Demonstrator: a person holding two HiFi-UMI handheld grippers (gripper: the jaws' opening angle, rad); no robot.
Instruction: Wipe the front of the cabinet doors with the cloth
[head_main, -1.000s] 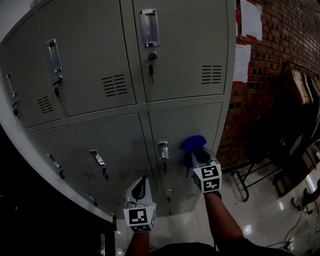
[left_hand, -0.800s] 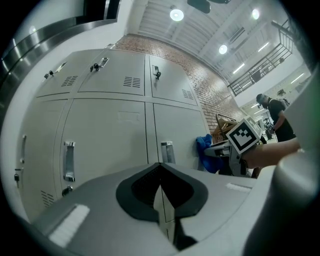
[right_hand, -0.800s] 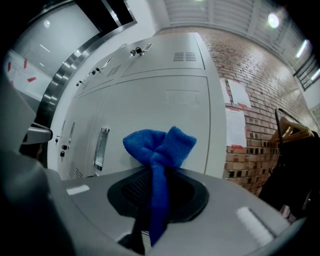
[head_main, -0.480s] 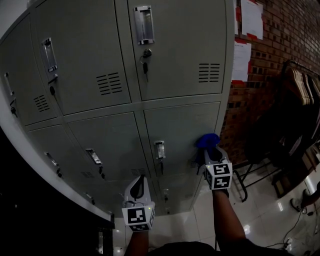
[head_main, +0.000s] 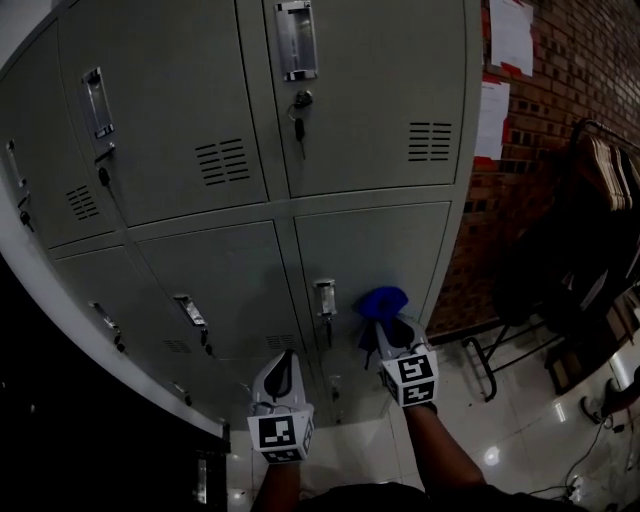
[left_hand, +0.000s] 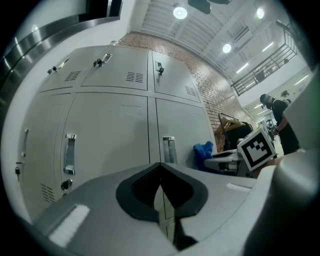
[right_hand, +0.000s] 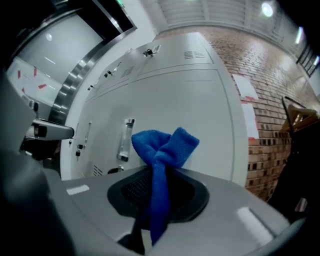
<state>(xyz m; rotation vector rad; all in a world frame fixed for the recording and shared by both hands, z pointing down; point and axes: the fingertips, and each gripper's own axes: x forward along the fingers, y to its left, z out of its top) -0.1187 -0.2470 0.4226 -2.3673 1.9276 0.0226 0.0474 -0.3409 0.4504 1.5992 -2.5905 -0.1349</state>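
A grey metal locker cabinet (head_main: 380, 150) fills the head view, with handled doors in two rows. My right gripper (head_main: 392, 325) is shut on a blue cloth (head_main: 383, 302), whose bunched end presses against the lower right door (head_main: 390, 250) beside its handle (head_main: 325, 298). In the right gripper view the blue cloth (right_hand: 162, 150) sticks out between the closed jaws toward the door. My left gripper (head_main: 284, 372) hangs below the lower doors, shut and holding nothing. From the left gripper view the cloth (left_hand: 203, 150) and the right gripper's marker cube (left_hand: 257, 148) show at the right.
A brick wall (head_main: 560, 120) with papers (head_main: 492, 110) pinned to it stands right of the cabinet. A dark rack with hangers (head_main: 590, 170) and a metal frame (head_main: 490, 350) stand on the glossy floor at the right. A dark edge runs along the left.
The right gripper with the cloth swung right across the lower door, then came back left and slightly down toward the handle. The left gripper stayed put.
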